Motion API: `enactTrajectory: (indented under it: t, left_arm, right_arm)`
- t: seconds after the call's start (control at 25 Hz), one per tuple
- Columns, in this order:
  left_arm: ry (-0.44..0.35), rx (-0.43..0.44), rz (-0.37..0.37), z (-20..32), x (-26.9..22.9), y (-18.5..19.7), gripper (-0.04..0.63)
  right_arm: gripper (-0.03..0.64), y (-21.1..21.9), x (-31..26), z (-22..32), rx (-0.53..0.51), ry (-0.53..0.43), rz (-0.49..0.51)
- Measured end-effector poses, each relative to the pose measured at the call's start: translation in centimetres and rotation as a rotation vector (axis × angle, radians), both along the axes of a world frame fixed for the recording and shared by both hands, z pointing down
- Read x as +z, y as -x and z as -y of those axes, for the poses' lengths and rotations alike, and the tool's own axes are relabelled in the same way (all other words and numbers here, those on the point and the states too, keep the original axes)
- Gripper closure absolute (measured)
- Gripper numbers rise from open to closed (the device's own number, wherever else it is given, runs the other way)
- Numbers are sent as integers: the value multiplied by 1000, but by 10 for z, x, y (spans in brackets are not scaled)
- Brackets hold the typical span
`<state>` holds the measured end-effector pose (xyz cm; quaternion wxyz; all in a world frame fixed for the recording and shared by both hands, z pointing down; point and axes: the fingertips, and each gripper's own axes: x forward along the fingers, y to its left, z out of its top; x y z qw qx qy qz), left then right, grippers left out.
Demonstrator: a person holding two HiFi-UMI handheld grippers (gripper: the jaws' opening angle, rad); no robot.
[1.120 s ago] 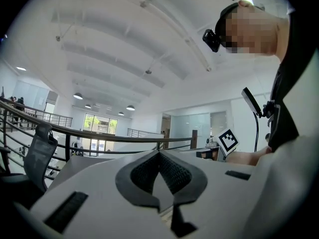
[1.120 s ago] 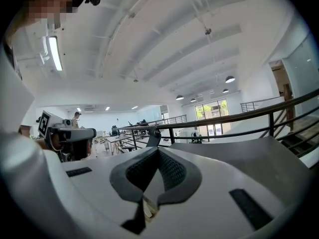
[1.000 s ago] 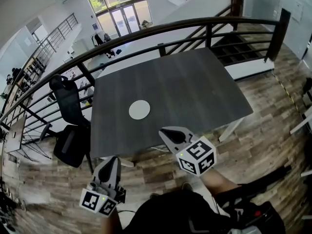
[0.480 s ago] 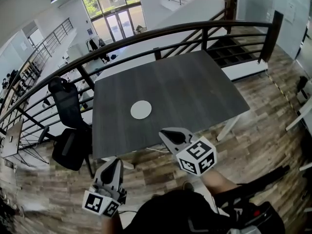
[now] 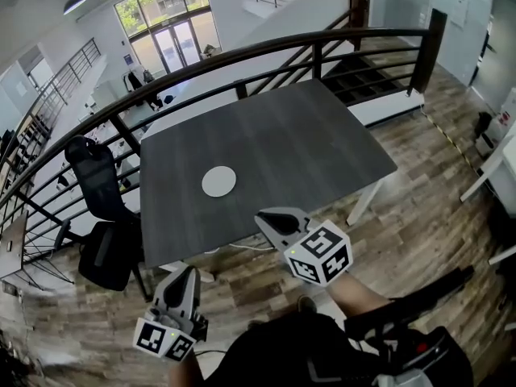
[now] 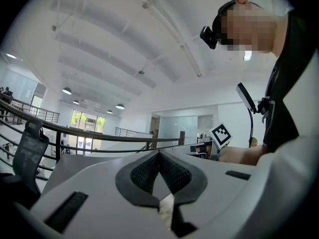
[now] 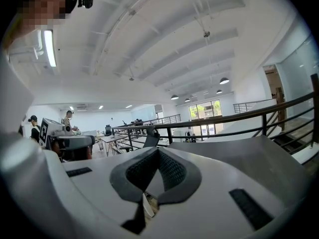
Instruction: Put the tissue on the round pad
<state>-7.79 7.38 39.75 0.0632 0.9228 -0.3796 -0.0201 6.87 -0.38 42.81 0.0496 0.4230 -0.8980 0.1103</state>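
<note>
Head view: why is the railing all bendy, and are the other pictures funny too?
Head view: the wide lens bows the railing into an arc, though everything looks sharp. Left gripper view: black rounded corners. Right gripper view: the ceiling lamp glares white.

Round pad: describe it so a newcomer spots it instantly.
Find the dark grey table beside the black railing. The round pad lies on its left half, toward the near edge. It is a white disc, the only pale thing on that dark top.
</note>
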Motion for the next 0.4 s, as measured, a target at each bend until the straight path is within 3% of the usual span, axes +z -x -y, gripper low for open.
enactTrajectory:
  t: [0.4]
  left_arm:
    - [-4,4,-4,-6,2,2,592]
  right_arm:
    - [617,0,2,-11,16,0,-12]
